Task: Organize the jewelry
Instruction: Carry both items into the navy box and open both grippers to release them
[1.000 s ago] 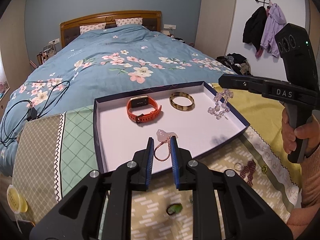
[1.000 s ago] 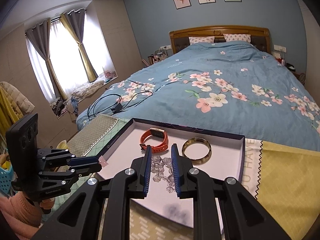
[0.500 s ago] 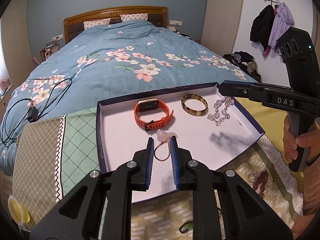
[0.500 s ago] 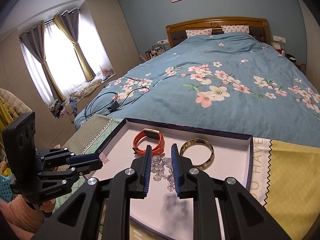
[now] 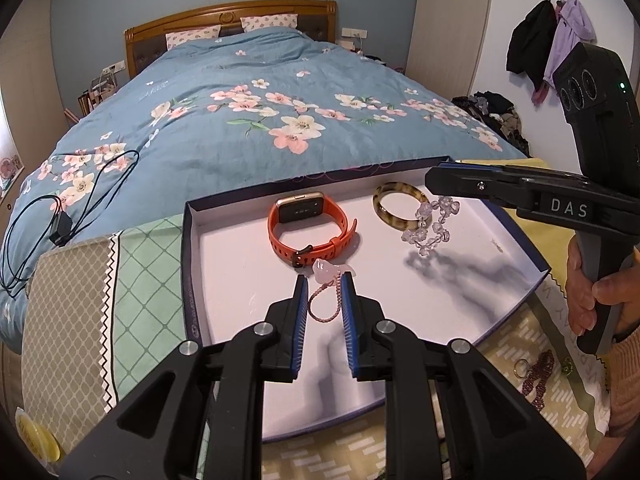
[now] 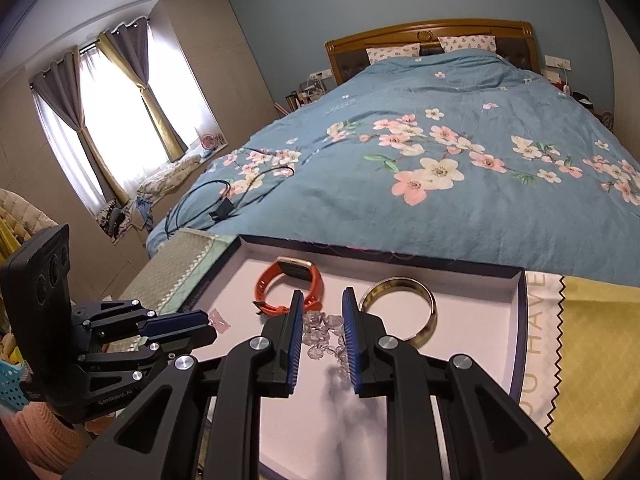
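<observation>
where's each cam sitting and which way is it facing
Left wrist: on the left gripper, facing down over the tray toward the bed; shows its fingers, the pink bracelet, the right gripper and a hand.
Right wrist: on the right gripper, facing likewise; shows the crystal bracelet and left gripper.
Shared: tray, watch, bangle.

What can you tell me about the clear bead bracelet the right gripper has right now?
The clear bead bracelet is a loop of translucent, faceted, flower-like beads, glassy with a faint lilac tint. The right gripper is shut on part of it; the rest hangs slack below the fingers, above the tray floor, throwing a shadow there. In the left wrist view it hangs in front of the tortoiseshell bangle; whether the two touch I cannot tell.
</observation>
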`<state>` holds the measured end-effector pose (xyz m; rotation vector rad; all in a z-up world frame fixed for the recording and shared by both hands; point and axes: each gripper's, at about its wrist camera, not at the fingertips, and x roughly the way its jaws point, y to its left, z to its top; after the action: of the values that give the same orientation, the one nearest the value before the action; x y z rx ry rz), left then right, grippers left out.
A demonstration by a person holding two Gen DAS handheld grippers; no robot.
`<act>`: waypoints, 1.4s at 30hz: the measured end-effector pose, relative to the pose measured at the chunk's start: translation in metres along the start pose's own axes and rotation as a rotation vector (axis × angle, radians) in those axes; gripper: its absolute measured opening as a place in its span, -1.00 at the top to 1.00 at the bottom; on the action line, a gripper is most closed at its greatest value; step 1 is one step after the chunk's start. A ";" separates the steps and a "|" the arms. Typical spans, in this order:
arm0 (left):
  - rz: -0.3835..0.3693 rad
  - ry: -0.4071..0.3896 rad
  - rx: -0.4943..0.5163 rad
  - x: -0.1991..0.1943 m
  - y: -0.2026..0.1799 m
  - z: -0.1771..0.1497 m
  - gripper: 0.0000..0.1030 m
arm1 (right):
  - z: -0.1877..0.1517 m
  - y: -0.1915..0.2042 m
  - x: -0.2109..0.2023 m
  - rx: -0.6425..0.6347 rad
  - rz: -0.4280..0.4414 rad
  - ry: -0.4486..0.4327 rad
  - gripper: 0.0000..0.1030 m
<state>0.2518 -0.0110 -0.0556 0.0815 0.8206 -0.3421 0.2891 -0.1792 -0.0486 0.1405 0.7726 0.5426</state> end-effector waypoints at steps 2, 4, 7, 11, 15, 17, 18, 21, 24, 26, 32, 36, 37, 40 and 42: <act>-0.001 0.013 -0.002 0.006 0.001 0.001 0.67 | -0.001 -0.004 0.004 0.008 -0.009 0.016 0.66; -0.005 0.030 -0.003 0.013 0.002 0.001 0.67 | -0.003 -0.008 0.007 0.011 -0.021 0.026 0.66; -0.001 0.052 -0.001 0.022 0.002 0.001 0.67 | -0.005 -0.013 0.011 0.019 -0.031 0.040 0.66; -0.002 0.073 0.001 0.033 0.001 0.000 0.67 | -0.009 -0.019 0.018 0.021 -0.047 0.068 0.63; -0.002 0.087 -0.003 0.041 0.001 0.003 0.67 | -0.013 -0.023 0.023 0.029 -0.067 0.085 0.59; -0.004 0.096 -0.007 0.045 0.002 0.005 0.67 | -0.014 -0.023 0.023 0.025 -0.075 0.092 0.58; -0.002 0.100 -0.010 0.048 0.002 0.006 0.67 | -0.014 -0.022 0.023 0.022 -0.079 0.094 0.56; 0.007 0.111 -0.018 0.053 0.004 0.007 0.67 | -0.015 -0.024 0.022 0.027 -0.079 0.093 0.55; 0.015 0.114 -0.018 0.056 0.003 0.007 0.67 | -0.014 -0.026 0.018 0.038 -0.081 0.082 0.52; 0.018 0.115 -0.018 0.058 0.002 0.008 0.67 | -0.013 -0.025 0.015 0.038 -0.078 0.075 0.51; 0.021 0.116 -0.029 0.060 0.002 0.011 0.63 | -0.011 -0.018 0.001 0.023 -0.075 0.046 0.39; 0.026 0.085 -0.039 0.053 0.003 0.012 0.56 | -0.012 -0.013 -0.014 0.015 -0.063 0.022 0.21; 0.025 0.078 -0.046 0.050 0.004 0.012 0.48 | -0.012 -0.012 -0.017 0.014 -0.061 0.019 0.19; 0.038 0.038 -0.057 0.036 0.007 0.013 0.35 | -0.015 -0.009 -0.029 0.014 -0.048 0.002 0.10; 0.044 0.008 -0.058 0.023 0.007 0.012 0.30 | -0.018 -0.007 -0.036 0.009 -0.045 -0.008 -0.05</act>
<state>0.2771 -0.0131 -0.0641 0.0469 0.8353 -0.2767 0.2584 -0.2052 -0.0406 0.1328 0.7689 0.4957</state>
